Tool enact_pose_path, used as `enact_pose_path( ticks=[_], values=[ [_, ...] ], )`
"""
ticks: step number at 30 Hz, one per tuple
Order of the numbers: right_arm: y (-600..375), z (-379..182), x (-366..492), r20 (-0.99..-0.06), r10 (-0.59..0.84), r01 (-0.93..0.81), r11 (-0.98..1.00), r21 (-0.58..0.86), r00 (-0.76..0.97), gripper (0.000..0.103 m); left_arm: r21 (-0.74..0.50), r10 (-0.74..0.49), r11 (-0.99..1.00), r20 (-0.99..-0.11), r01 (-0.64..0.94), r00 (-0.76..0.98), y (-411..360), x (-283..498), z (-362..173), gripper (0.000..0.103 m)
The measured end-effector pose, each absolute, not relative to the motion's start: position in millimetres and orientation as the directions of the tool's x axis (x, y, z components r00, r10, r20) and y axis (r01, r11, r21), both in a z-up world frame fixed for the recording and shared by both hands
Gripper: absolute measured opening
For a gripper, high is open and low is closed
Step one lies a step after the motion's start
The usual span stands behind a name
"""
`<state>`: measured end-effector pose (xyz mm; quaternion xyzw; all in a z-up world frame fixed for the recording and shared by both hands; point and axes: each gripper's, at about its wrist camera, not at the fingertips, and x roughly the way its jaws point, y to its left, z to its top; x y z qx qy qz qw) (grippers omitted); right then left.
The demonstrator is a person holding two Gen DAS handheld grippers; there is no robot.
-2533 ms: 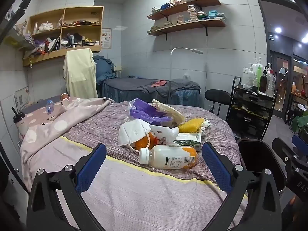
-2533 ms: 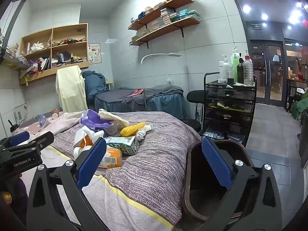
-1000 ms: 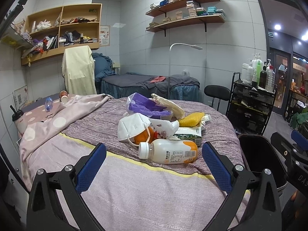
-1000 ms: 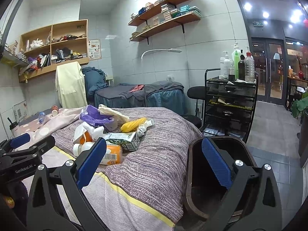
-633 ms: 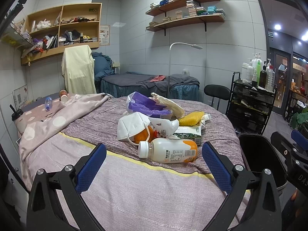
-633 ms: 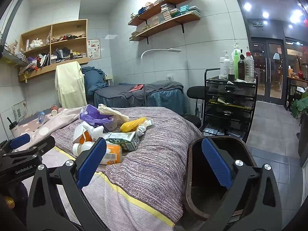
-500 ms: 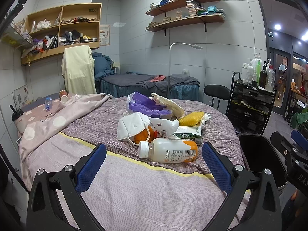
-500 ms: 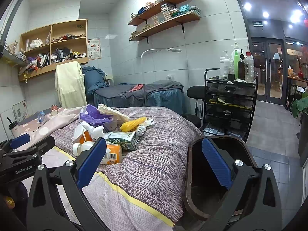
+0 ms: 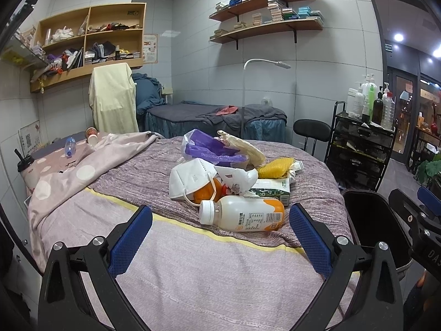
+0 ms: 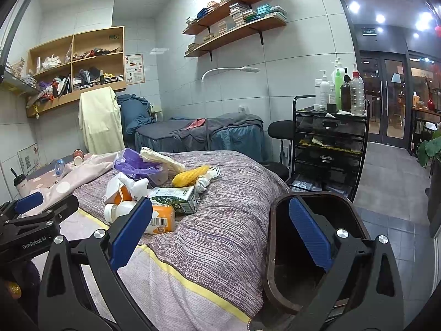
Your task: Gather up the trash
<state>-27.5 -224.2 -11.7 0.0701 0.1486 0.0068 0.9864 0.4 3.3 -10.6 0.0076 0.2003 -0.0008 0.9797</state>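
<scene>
Left wrist view: left gripper [image 9: 220,224] spread wide, holding nothing, low over bed [image 9: 193,270]. Trash heap mid-bed: bottle [image 9: 242,217] lying nearest, mask [image 9: 190,179], carton [image 9: 271,189], purple bag [image 9: 212,149]. Right gripper [image 10: 220,226] likewise apart, above bin [image 10: 271,248] beside bed's right edge.

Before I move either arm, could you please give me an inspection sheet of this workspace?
Surface: bed with purple striped blanket, unmade.
Job's things: bottle on its side, carton, mask, purple bag, yellow wrapper piled mid-bed; bin beside the bed.
Clutter: small bottle and cup by the pillow.
Grippers: left gripper and right gripper, jaws open, empty.
Cables: nothing seen.
Surroundings: second bed, trolley, wall shelves.
</scene>
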Motion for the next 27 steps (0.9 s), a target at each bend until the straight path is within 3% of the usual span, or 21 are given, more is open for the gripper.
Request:
enact_pose_path(
  ticks=[14, 21, 27],
  values=[
    [-216.9, -21.4, -9.9, -0.367, 0.076, -0.032, 0.992, 0.124, 0.927, 0.098, 0.033, 0.016, 0.999, -0.451, -0.001, 0.892, 5.9, 11.6, -21.4, 0.098],
    [-198.3, -35.1, 37.7, -0.502, 0.279, -0.242, 0.96, 0.138, 0.819, 0.098, 0.036, -0.003, 0.999, -0.587, 0.03, 0.81, 26.2, 38.1, -43.5, 0.098],
    [-169.7, -39.7, 81.4, -0.581, 0.427, -0.443, 0.888, 0.124, 0.693, 0.098, 0.013, -0.025, 0.999, -0.641, 0.044, 0.767, 51.7, 57.0, -49.8, 0.098]
  ],
)
